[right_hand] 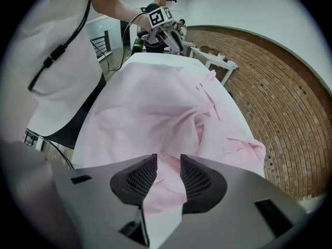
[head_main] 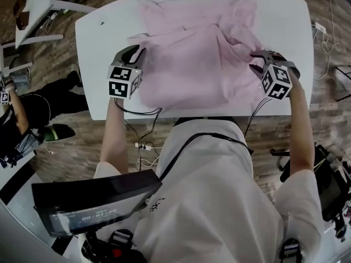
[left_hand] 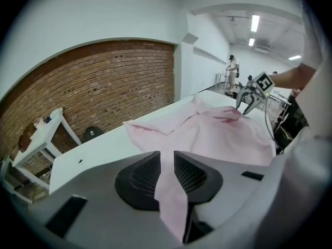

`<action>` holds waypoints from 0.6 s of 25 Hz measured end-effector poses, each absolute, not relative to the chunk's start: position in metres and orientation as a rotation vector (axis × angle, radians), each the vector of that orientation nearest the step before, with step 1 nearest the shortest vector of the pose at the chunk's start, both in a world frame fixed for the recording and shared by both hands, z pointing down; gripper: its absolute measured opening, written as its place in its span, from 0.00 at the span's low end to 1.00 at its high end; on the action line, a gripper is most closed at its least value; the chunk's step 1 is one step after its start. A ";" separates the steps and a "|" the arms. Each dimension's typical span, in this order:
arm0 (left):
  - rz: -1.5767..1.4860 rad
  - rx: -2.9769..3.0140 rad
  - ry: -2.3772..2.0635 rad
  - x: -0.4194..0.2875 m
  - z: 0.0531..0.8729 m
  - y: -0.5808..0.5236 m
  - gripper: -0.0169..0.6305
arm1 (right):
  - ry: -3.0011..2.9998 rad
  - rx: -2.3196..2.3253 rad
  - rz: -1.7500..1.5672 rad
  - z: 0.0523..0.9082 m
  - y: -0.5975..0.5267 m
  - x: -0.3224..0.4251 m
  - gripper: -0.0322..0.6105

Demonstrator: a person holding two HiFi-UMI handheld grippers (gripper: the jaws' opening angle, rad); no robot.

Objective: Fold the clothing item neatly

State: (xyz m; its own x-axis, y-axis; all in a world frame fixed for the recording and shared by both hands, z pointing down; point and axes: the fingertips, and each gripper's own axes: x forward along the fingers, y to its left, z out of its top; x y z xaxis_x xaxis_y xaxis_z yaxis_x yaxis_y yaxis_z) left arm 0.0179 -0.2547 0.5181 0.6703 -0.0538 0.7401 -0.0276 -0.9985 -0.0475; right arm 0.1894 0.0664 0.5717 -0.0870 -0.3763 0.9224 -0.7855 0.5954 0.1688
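A pink shirt [head_main: 189, 59] lies crumpled and partly folded on the white table [head_main: 96, 53]. My left gripper [head_main: 134, 53] sits at the shirt's left edge. In the left gripper view a narrow strip of the pink fabric [left_hand: 168, 185] fills the slim gap between its pads, so the left gripper [left_hand: 167, 162] is shut on it. My right gripper [head_main: 256, 60] is at the shirt's right edge beside a bunched fold. In the right gripper view, cloth [right_hand: 166, 191] spans the gap from pad to pad of the right gripper [right_hand: 168, 171].
The table's front edge [head_main: 181, 113] runs just under both grippers, against the person's body. Cables hang below it. Another white table [head_main: 38, 10] stands on the floor at the far left, where a person sits [head_main: 22, 119]. A brick wall [left_hand: 104, 87] lies beyond.
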 end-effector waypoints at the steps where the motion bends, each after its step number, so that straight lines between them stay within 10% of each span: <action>1: -1.251 -2.844 0.033 0.022 0.517 -0.238 0.14 | -1.709 0.945 0.449 0.572 0.066 0.188 0.25; 15: -1.285 -2.878 -0.294 0.062 0.537 -0.092 0.03 | -1.776 0.768 0.394 0.584 0.069 0.180 0.07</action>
